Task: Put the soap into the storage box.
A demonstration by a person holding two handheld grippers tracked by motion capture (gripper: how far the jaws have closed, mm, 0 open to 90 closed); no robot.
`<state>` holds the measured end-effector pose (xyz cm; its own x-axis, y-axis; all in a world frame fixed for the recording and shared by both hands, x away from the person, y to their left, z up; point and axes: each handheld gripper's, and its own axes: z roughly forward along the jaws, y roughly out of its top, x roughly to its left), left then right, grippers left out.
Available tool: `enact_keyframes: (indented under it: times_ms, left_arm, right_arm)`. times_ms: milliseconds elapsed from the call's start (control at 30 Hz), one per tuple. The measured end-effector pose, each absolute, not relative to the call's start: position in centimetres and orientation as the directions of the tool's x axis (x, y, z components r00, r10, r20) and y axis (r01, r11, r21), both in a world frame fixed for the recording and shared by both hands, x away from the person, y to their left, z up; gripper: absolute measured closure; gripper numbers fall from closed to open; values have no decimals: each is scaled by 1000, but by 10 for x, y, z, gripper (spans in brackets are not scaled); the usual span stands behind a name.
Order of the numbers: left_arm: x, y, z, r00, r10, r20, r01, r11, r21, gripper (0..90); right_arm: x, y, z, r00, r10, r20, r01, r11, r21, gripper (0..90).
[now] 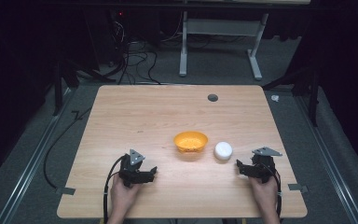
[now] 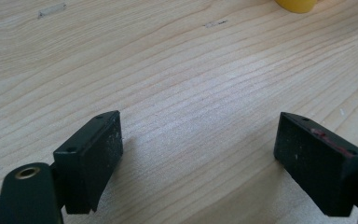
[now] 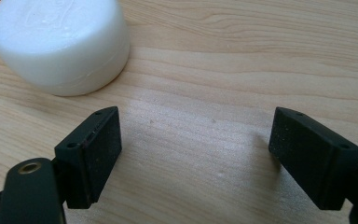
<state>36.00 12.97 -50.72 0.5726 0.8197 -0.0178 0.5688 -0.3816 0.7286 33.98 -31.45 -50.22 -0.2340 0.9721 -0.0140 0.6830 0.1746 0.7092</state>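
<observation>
We see a wooden tabletop [image 1: 177, 116] with wide bare wood across its far half and along both side edges. An orange bowl [image 1: 190, 141] sits just past the middle toward the near side, and a white puck [image 1: 223, 150] stands just beside it at the bowl's 4 o'clock, a narrow gap between them. A small dark hole [image 1: 212, 97] marks the wood near the far edge, at about 1 o'clock from the bowl.

Our left hand-held gripper [image 1: 151, 172] rests low at the bowl's 7 o'clock, held by the left hand [image 1: 122, 196], near the front edge. In the left gripper view this hand-held gripper [image 2: 198, 158] has its jaws spread wide with nothing between them, bare wood running ahead and a yellow rim of the bowl [image 2: 297, 4] at the top edge, around 1 o'clock.

Our right hand-held gripper [image 1: 240, 168] sits at the puck's 5 o'clock, near it but apart, held by the right hand [image 1: 265, 193], with open wood between it and the right edge. In the right gripper view this hand-held gripper [image 3: 193, 156] is likewise wide open and empty, and the puck [image 3: 58, 44] lies ahead at 11 o'clock, clear of the left jaw tip.

Beyond the tabletop we see grey floor, cables [image 1: 135, 60] and a white frame [image 1: 221, 42] at 12 o'clock.
</observation>
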Motion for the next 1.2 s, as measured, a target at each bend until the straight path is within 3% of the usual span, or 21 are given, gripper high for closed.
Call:
enact_keyframes:
  times_ms: [867,1200]
  left_arm:
    - [360,130,-507,571,820,-18,569,-381,729,158]
    - [360,130,-507,571,821,-20,570,-379,729,157]
  right_arm:
    - [340,-314,-502,-238,971,-12,683,176,709,181]
    - [337,-315,-502,-228,974,-12,681,168,713,221]
